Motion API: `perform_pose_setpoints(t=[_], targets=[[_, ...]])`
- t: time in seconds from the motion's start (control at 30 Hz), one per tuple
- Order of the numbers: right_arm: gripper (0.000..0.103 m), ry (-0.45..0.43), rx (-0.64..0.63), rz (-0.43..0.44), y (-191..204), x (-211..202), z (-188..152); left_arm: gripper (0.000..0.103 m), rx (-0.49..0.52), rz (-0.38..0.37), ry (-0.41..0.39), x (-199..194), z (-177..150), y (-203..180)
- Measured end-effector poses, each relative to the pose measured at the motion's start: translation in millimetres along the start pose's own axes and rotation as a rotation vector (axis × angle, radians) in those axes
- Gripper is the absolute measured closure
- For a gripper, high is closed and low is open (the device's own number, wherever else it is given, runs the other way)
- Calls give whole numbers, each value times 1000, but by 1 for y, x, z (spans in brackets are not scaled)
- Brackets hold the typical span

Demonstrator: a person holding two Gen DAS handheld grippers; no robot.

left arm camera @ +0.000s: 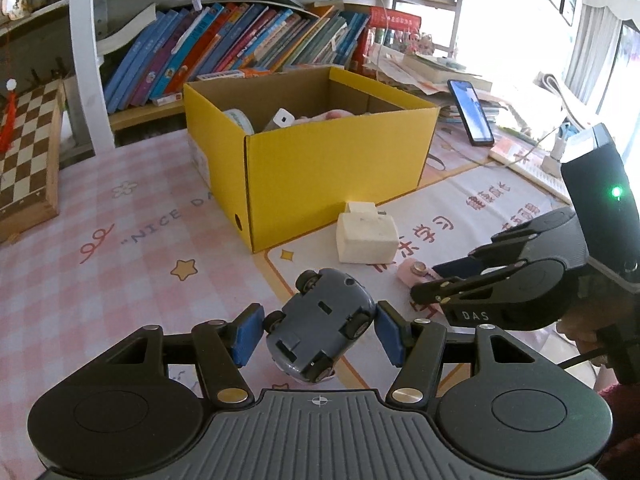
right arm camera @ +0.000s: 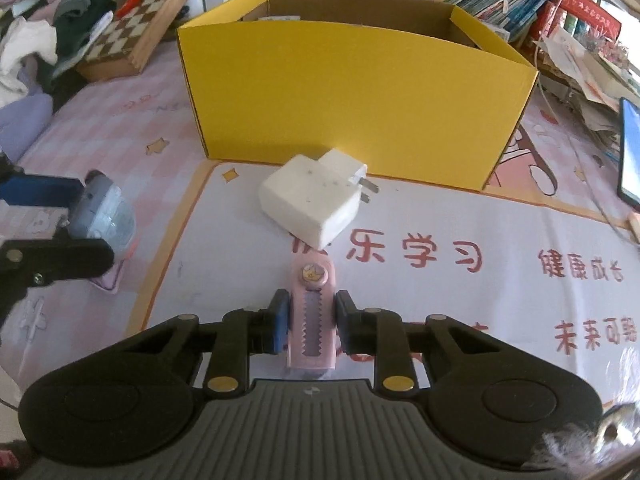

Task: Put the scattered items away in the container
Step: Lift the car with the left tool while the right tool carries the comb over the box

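Matt yellow cardboard box [left arm camera: 332,168]

Left gripper [left arm camera: 316,330]: black plastic linkage arms, brass-coloured round pivot pins, two large black discs flanking a grey ribbed centre plate with a small crosshair mark. Fingers [left arm camera: 248,334] faced with blue pads.

Right gripper [right arm camera: 308,326]: same build; black arms, yellow-metal pivot pins, grey ribbed plate with crosshair mark, blue pad on the finger left of the plate's centre line. In the left wrist view it carries white "DAS" lettering, small silver screws, a black housing with a lit green lamp above, and a thin black cable below.
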State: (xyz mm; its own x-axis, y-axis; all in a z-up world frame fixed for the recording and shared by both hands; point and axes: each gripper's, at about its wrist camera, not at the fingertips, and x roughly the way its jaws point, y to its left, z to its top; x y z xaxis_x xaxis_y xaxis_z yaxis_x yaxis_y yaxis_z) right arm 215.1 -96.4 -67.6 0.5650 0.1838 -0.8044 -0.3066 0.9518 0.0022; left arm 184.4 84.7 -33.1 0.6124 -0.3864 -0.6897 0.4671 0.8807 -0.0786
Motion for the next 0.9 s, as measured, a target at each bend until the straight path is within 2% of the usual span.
perform_pose_setpoints(t=[0.53, 0.73, 0.9], targets=[[80, -99, 108, 61, -31, -59, 28, 43, 22, -46, -155, -22, 45, -13], [80, -162, 118, 87, -48, -72, 54, 43, 39, -23, -243, -29, 78, -18], [80, -203, 87, 113, -63, -74, 80, 43, 38, 20, -284, -26, 103, -21]])
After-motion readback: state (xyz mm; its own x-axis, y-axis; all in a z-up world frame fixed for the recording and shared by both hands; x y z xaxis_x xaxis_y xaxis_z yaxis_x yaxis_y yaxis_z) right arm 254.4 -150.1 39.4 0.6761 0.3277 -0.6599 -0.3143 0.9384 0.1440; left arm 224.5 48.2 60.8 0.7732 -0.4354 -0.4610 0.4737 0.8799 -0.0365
